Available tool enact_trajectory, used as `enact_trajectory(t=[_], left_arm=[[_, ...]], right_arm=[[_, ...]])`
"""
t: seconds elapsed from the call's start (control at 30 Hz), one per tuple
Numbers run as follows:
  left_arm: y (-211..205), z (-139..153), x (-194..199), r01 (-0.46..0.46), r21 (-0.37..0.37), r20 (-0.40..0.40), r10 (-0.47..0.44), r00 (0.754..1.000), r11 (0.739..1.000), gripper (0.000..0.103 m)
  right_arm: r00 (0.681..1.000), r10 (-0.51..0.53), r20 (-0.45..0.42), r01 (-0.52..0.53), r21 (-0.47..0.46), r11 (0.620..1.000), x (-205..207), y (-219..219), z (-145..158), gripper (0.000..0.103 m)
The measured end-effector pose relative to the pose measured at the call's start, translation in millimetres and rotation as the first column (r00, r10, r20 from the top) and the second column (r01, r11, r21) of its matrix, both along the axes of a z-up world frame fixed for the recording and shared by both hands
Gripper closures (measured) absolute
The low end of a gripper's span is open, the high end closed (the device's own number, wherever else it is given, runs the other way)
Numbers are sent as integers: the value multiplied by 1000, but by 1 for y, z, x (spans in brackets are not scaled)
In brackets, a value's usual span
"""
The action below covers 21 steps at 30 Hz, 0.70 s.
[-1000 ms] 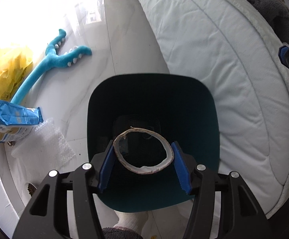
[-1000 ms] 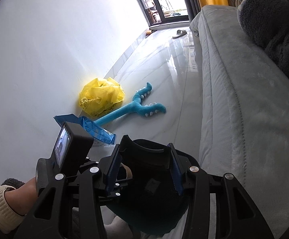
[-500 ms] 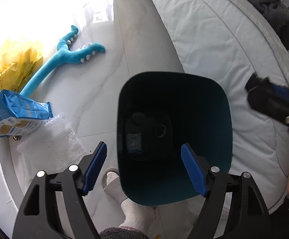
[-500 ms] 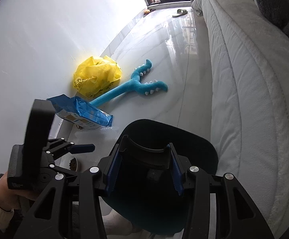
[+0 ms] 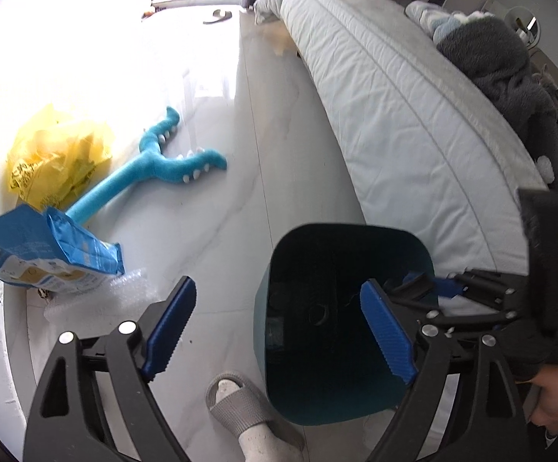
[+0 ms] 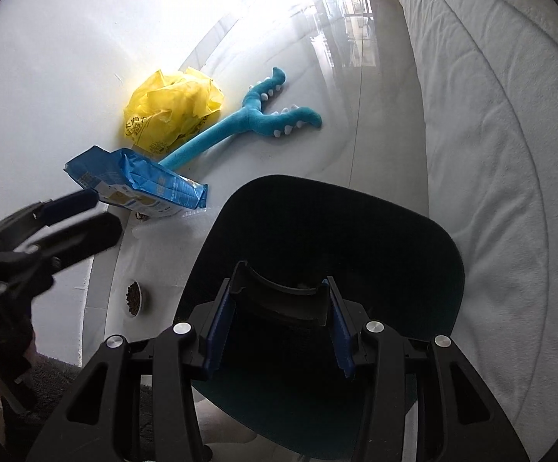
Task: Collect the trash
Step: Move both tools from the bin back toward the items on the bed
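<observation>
While the right gripper (image 6: 279,327) pinches the rim of the teal trash bin (image 5: 340,308), the left gripper (image 5: 279,327) is spread, empty. Remaining trash: blue snack bag (image 5: 47,258), bubble wrap (image 5: 124,292), yellow plastic bag (image 5: 55,161), all beside the wall. Risk: one-sided rim hold; bin may tilt or slip.

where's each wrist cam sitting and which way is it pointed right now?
Left wrist: on the left tongs, open over floor beside the bin, facing down the room; right tongs and slippered foot show.
Right wrist: on the right tongs, shut on the bin rim, facing the same way; left tongs show.
Shared: bin, yellow bag, blue plush, blue pouch, bed.
</observation>
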<state>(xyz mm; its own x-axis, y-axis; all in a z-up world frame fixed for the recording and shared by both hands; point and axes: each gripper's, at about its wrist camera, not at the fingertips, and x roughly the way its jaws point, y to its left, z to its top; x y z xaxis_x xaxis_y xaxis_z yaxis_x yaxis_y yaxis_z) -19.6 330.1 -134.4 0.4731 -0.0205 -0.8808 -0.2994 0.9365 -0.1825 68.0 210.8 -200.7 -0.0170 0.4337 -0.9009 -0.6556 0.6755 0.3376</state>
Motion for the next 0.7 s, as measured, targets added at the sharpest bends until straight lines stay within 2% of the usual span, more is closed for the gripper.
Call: enact_trajectory(t=[0.17, 0.53, 0.6, 0.7], left_arm=[[1, 18, -2, -10, 24, 68, 9, 998, 1000, 10], [-2, 62, -7, -20, 5, 221, 18, 975, 1000, 9], [-3, 70, -7, -23, 5, 243, 21, 970, 1000, 9], [-5, 81, -7, -18, 5, 275, 16, 961, 1000, 9]], right_arm=[[999, 14, -29, -15, -30, 999, -6, 5, -19, 56], [998, 44, -37, -47, -66, 997, -19, 11, -36, 55], [997, 51, -56, -55, -59, 997, -18, 12, -38, 52], [996, 62, -64, -65, -41, 997, -19, 14, -35, 39]])
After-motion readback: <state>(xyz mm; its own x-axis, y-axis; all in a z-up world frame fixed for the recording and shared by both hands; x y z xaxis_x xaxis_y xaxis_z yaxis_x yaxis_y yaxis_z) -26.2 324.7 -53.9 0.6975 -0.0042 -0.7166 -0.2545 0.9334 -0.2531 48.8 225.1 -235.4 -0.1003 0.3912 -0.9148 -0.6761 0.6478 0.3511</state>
